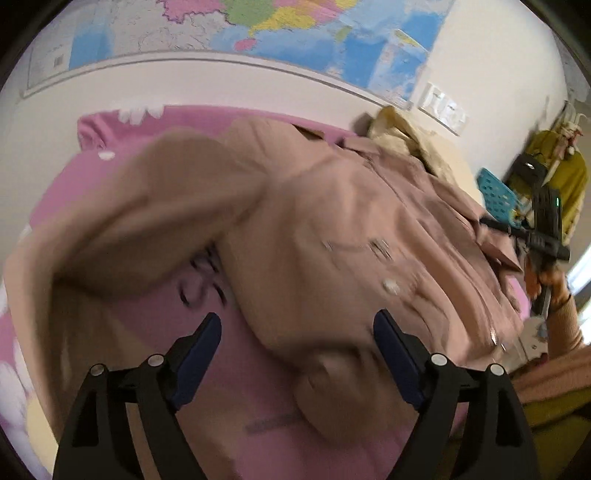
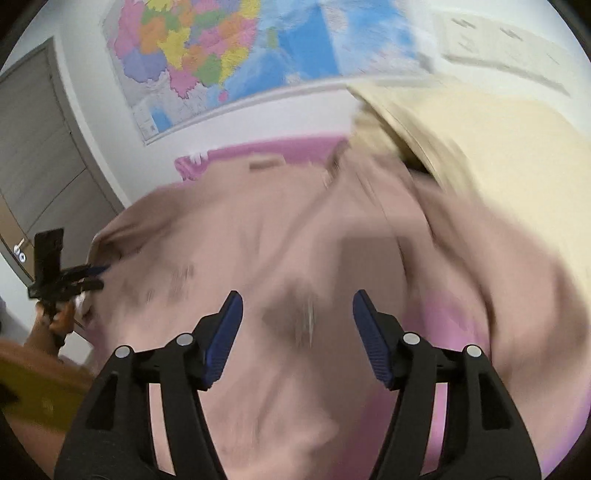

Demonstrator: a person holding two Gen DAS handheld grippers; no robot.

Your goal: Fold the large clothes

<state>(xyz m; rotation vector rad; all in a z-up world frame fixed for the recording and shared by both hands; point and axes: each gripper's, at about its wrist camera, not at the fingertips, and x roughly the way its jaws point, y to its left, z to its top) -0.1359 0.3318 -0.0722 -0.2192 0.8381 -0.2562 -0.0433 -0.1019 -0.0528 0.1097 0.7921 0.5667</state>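
Observation:
A large dusty-pink jacket [image 1: 332, 229] with pale buttons lies spread on a pink bed sheet [image 1: 229, 369]. It also shows, blurred, in the right wrist view [image 2: 258, 258]. My left gripper [image 1: 297, 325] is open, with the jaws wide apart above the jacket's near hem, and holds nothing. My right gripper [image 2: 297, 306] is open above the jacket's body. In the left wrist view the right gripper [image 1: 495, 225] is at the jacket's right edge. In the right wrist view the left gripper [image 2: 99, 273] is at the jacket's left edge.
A cream-yellow garment [image 2: 498, 155] lies at the head of the bed beside the jacket, also seen in the left wrist view [image 1: 410, 136]. A map [image 1: 295, 33] hangs on the wall. A teal basket [image 1: 498, 192] and a yellow-green chair [image 1: 569, 177] stand at right. A grey door [image 2: 40, 155] is at left.

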